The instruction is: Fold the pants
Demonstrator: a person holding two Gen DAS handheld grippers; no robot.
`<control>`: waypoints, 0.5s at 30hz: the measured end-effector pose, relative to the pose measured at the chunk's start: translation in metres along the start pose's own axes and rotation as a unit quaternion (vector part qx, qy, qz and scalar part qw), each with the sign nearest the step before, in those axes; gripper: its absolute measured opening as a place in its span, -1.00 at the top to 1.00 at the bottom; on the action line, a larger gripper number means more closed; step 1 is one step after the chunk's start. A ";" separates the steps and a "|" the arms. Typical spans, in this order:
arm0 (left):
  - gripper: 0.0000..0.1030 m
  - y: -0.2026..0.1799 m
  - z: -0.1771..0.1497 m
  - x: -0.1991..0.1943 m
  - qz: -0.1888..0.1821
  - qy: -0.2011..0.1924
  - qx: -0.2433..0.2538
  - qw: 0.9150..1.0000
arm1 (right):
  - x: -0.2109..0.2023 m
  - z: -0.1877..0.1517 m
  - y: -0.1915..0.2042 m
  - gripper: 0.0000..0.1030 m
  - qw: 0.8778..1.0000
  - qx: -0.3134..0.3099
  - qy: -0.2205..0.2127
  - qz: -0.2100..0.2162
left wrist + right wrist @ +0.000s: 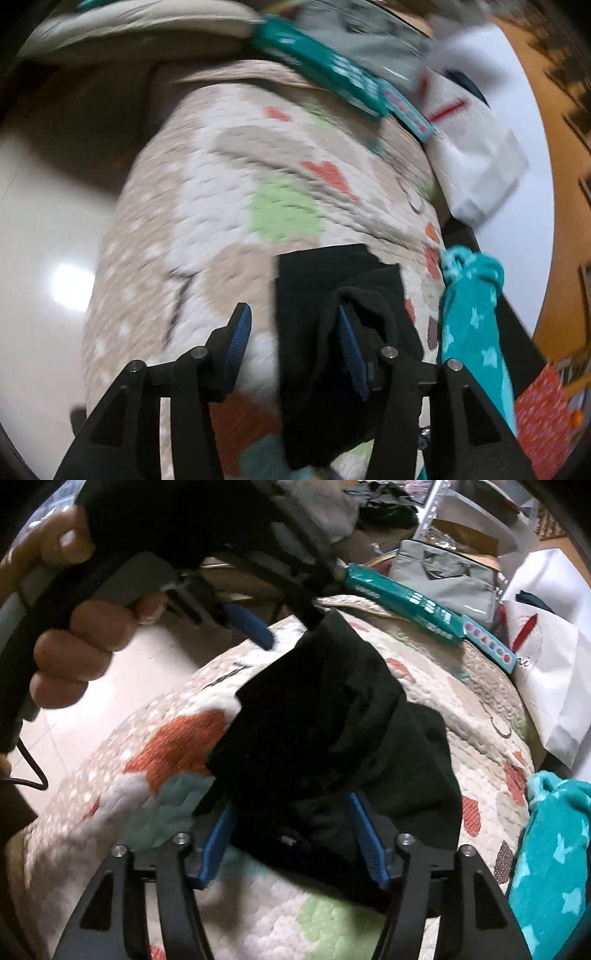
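Observation:
The black pants (pixel 332 731) lie bunched on a patterned quilted mat (pixel 155 775). My right gripper (pixel 291 834) is open, its blue fingers either side of the near end of the pants. My left gripper (pixel 295 332) is open above the pants (pixel 317 295); black cloth drapes over its right finger (pixel 349 343). In the right wrist view the left gripper (pixel 291 624) comes in from the upper left, held by a hand, its tip at the far end of the pants.
A teal box (pixel 410 605), a grey bag (pixel 447 579) and a white paper bag (pixel 550 672) stand beyond the mat. A teal star-print cloth (pixel 554 849) lies at the mat's right edge. Pale glossy floor (pixel 48 240) lies to the left.

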State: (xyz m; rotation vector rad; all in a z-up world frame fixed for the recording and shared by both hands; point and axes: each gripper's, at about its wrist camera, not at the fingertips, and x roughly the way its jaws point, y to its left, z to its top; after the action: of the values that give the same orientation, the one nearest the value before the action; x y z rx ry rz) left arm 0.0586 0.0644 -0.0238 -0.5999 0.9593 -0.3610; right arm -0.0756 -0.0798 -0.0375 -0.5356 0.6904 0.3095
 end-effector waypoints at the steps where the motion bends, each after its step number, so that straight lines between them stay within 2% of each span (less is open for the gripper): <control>1: 0.07 0.011 -0.004 -0.004 0.002 -0.004 -0.022 1.000 | -0.003 -0.002 0.001 -0.40 1.000 -0.002 0.003 0.005; 3: 0.07 0.032 -0.013 -0.015 0.006 -0.019 -0.071 0.997 | -0.010 -0.007 0.001 -0.43 1.000 -0.007 0.008 0.012; 6: 0.07 0.040 -0.025 -0.024 -0.002 -0.031 -0.109 0.994 | -0.023 -0.011 -0.006 -0.43 0.999 0.001 0.015 0.036; 10: 0.07 0.021 -0.041 -0.027 0.003 -0.037 -0.095 0.995 | -0.042 -0.013 -0.030 -0.43 0.996 0.039 0.017 0.073; 15: 0.07 -0.017 -0.060 -0.015 0.021 -0.029 -0.042 0.998 | -0.053 0.011 -0.084 -0.39 0.988 0.131 0.003 0.081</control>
State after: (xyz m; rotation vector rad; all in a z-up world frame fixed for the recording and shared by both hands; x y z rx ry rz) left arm -0.0005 0.0408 -0.0292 -0.6622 0.9335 -0.2645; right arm -0.0719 -0.1475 0.0354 -0.2312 0.7700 0.3637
